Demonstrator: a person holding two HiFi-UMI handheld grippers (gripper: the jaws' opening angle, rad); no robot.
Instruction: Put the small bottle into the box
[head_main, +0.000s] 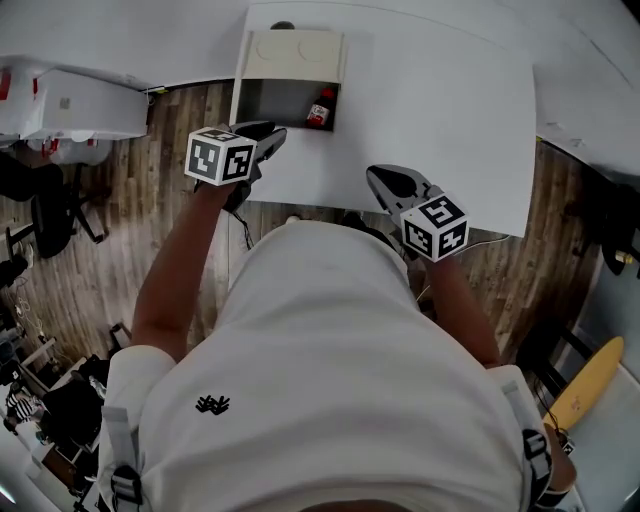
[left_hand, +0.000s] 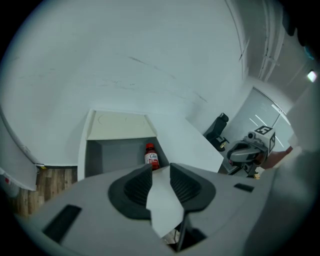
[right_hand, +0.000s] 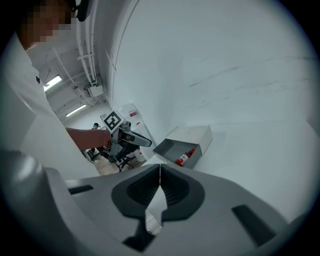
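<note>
The small bottle (head_main: 320, 108) is already inside the box (head_main: 241, 96), in the right corner of the open grey compartment, and it seems to be upright. The box sits at the left edge of the table (head_main: 450, 110), with its cream lid folded back. The left gripper (head_main: 272, 134) hovers near the box with its jaws partly apart and nothing between them. The right gripper (head_main: 384, 179) is well apart from the box, its jaws together and holding nothing.

The placing looks finished. The risk now is probably a careless touch: a gripper that bumps the light box could tip the bottle or push the box over the near edge.
</note>
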